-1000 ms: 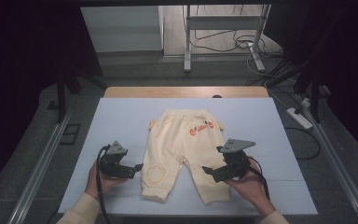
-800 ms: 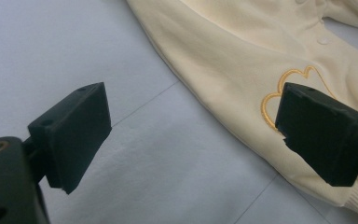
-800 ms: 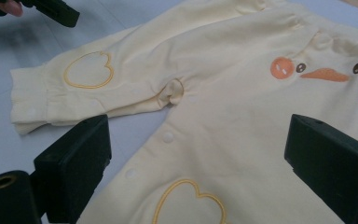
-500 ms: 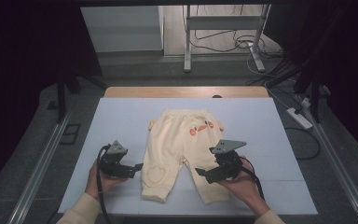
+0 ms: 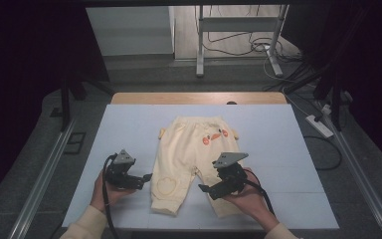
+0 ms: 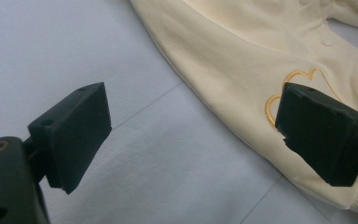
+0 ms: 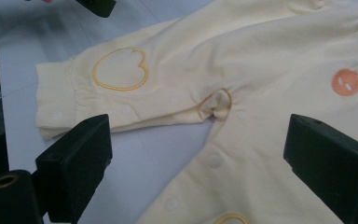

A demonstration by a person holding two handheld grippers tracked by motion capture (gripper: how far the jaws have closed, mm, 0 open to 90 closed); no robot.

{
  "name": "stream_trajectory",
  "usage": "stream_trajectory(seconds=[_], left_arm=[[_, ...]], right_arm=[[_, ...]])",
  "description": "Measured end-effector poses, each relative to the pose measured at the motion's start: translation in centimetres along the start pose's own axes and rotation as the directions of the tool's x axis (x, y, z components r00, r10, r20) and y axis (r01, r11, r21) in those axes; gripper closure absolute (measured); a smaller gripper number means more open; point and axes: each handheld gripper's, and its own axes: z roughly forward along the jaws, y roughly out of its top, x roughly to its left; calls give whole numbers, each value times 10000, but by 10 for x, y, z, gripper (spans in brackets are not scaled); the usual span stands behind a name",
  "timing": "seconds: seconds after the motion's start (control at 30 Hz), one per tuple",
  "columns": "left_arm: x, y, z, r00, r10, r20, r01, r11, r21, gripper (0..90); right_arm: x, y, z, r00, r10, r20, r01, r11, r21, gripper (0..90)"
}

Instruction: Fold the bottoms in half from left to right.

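Since the earlier frames the right tool (image 5: 213, 189) has slid inward, off the outer edge of the near leg and over the cloth toward the crotch; the left tool (image 5: 144, 178) has hardly budged. Both tools are gaping, jaws wide, gripping nothing.

Pale yellow baby trousers (image 5: 195, 154) lie flat on the counter (image 5: 129, 129), waistband away from the person, 2 legs toward them. The left tool sits beside the left leg, 1 jaw over the embroidered heart (image 6: 298, 79), the other over bare counter. The right tool hovers above the inner seam, the crotch pucker (image 7: 216, 105) between its jaws.

I'd judge the cloth light, soft and limp: it will sag and fold wherever it's lifted and won't slip much. Ribbed cuffs (image 7: 56, 109) or the waistband look the firmest holds; pinch a single layer and the rest trails. Snap buttons (image 7: 213, 161) along the seam could pop open if tugged.
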Motion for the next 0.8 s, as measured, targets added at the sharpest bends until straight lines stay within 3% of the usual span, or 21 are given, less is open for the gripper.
stream_trajectory(seconds=[0.43,0.8], left_arm=[[0,0,1,10000,-36,17,36,10000,9,101],[0,-1,-1,10000,-37,-18,37,10000,-69,104]], right_arm=[[21,13,28,9972,-383,-645,402,9988,284,80],[41,25,54,9893,-716,-1273,783,9958,482,87]])
